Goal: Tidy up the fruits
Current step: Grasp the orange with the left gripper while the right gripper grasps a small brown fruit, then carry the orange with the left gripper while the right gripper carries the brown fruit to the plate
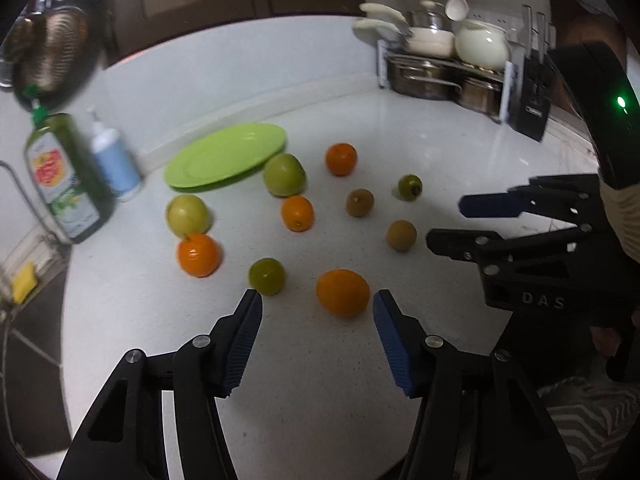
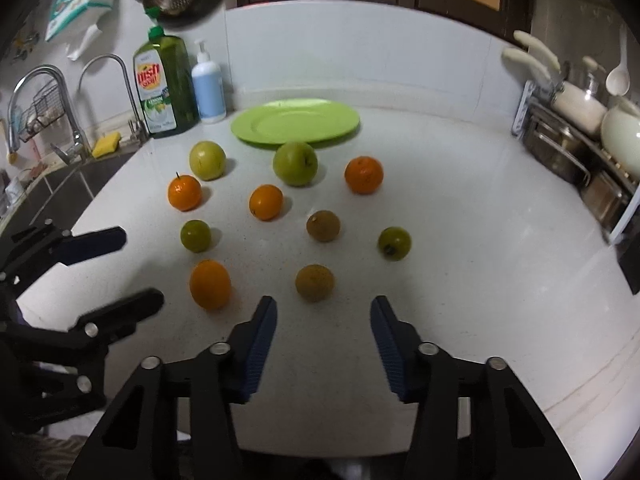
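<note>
1. Fruits lie scattered on the white counter (image 2: 460, 208); a green plate (image 2: 295, 121) sits bare at upper centre, a green apple (image 2: 295, 163) touching its near rim.
2. Left gripper (image 1: 318, 310) hangs spread above the counter, low in its frame; an orange (image 1: 343, 292) lies just ahead between its blue pads.
3. Right gripper (image 2: 323, 314) hangs spread, empty; a brown fruit (image 2: 315, 282) sits just ahead.
4. Dish soap bottle (image 2: 166, 84) stands upper left, beside the sink.

Dim overhead light, soft fruit shadows, fisheye-bent dark corners, and a motion-blurred dish soap bottle (image 1: 64, 176).
</note>
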The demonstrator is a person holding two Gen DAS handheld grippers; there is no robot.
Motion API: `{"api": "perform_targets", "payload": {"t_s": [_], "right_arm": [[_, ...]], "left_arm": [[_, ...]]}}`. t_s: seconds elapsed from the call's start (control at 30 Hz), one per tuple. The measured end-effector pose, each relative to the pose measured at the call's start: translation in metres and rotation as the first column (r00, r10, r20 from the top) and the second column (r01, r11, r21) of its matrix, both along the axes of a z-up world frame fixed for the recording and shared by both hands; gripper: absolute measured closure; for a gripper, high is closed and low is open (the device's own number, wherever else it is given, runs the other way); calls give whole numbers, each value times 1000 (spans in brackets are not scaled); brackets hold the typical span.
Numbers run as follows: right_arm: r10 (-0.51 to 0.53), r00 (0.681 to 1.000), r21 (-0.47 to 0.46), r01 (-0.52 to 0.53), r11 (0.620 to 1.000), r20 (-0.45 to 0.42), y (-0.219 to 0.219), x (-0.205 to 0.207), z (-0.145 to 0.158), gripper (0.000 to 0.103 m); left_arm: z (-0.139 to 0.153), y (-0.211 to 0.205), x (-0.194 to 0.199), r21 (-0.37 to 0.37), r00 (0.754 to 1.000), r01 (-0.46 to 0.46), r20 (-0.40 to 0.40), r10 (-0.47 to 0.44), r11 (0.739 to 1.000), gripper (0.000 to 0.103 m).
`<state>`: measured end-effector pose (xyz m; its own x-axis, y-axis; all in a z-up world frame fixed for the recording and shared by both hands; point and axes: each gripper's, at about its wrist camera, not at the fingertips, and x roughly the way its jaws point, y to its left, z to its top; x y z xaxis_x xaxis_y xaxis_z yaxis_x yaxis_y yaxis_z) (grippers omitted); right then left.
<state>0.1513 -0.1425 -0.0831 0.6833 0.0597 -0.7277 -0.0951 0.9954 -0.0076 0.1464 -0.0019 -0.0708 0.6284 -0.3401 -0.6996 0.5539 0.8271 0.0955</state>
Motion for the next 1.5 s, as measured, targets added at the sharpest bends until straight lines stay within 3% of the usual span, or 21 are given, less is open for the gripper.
{"api": "perform_targets", "payload": {"t_s": [0.2, 0.3, 0.6, 0.77, 1.1, 1.5], "right_arm": [[2, 999, 4, -2, 1000, -43, -2, 18, -7, 65], [35, 998, 22, -34, 999, -57, -5, 27, -11, 67], [138, 984, 67, -132, 989, -109, -7, 45, -22, 72], [166, 979, 72, -158, 985, -118, -7, 51, -25, 74], [181, 978, 77, -174, 982, -104, -10, 53, -20, 74], [188, 982, 91, -185, 979, -22, -8, 56, 12, 74]], "left_arm": [[-11, -7, 15, -34, 996, 44, -75, -47, 998, 51], [-18, -13, 22, -32, 994, 19, -105, -22, 999, 56], [-31, -21, 34, -48, 984, -51, -171, 42, 998, 57], [-34, -24, 37, -55, 981, -66, -186, 55, 996, 65], [-21, -18, 43, -72, 983, -117, -149, 106, 990, 65], [16, -7, 58, -114, 984, -168, -80, 160, 979, 65]]}}
